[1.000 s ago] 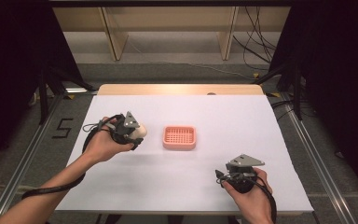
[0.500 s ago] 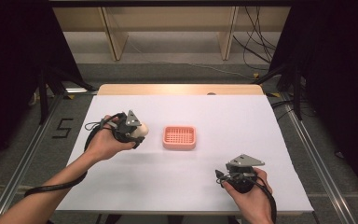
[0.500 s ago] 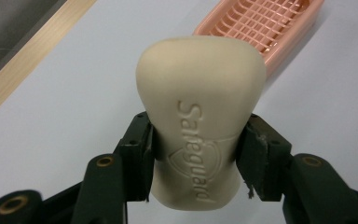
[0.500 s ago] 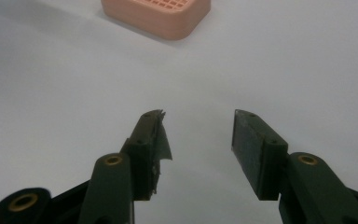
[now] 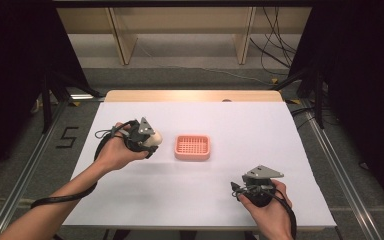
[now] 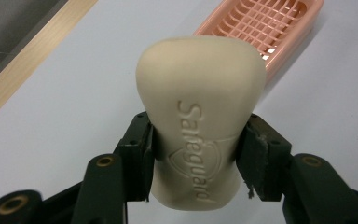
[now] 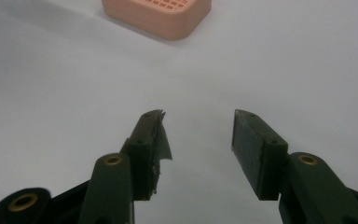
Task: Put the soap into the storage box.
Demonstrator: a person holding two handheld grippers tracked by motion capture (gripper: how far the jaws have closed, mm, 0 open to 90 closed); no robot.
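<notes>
A cream bar of soap (image 6: 200,116) stamped "Safeguard" is clamped between the pads of my left gripper (image 6: 196,158), which is shut on it. In the high view that left gripper (image 5: 147,141) holds the soap (image 5: 154,139) just left of a pink slatted soap dish (image 5: 192,147) on the white table. The dish (image 6: 261,32) lies beyond the soap, slightly to its right. My right gripper (image 5: 250,187) rests near the front right of the table; its jaws stand open over bare table (image 7: 198,135), with the dish (image 7: 161,16) farther off.
The white table top (image 5: 240,125) has a wooden strip along its far edge (image 5: 195,96). Metal rails run down both sides. Wooden shelf legs and cables stand on the floor beyond the table.
</notes>
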